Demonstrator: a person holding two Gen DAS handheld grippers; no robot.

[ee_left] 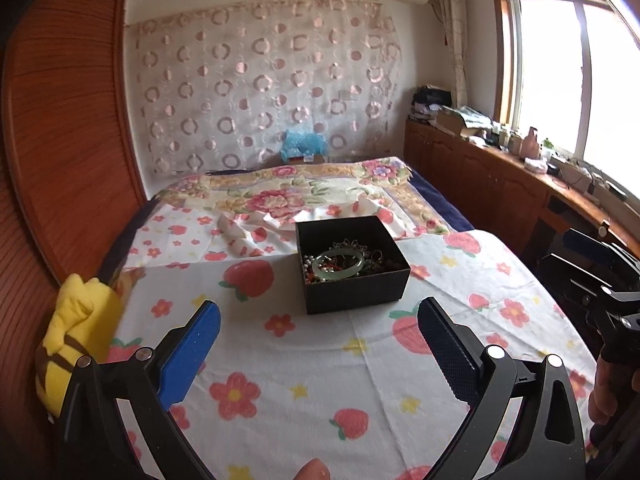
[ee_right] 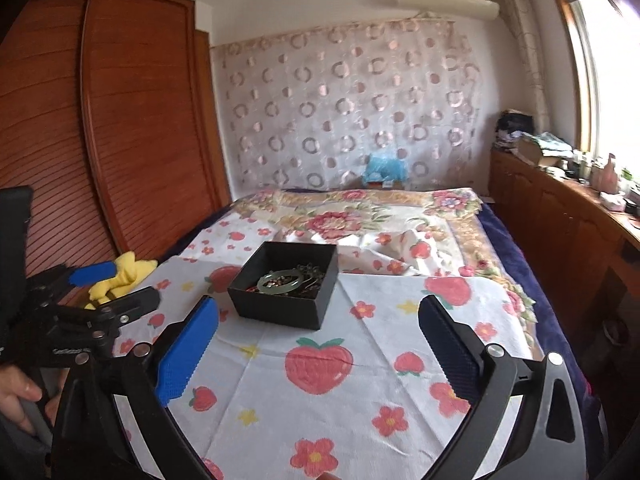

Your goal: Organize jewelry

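A black open box (ee_left: 352, 292) sits on the strawberry-print cloth (ee_left: 304, 360) and also shows in the right wrist view (ee_right: 280, 308). Inside lie a pale green bangle (ee_left: 339, 264), seen too in the right wrist view (ee_right: 280, 282), and a tangle of beaded and metal jewelry (ee_left: 372, 258). My left gripper (ee_left: 318, 320) is open and empty, a short way in front of the box. My right gripper (ee_right: 318, 318) is open and empty, in front and to the right of the box. Each gripper shows at the other view's edge.
A yellow plush toy (ee_left: 80, 320) lies at the cloth's left edge. A floral blanket (ee_left: 288, 196) covers the bed behind the box. A wooden wardrobe (ee_right: 120, 120) stands to the left. A cluttered wooden cabinet (ee_left: 500, 168) runs under the window on the right.
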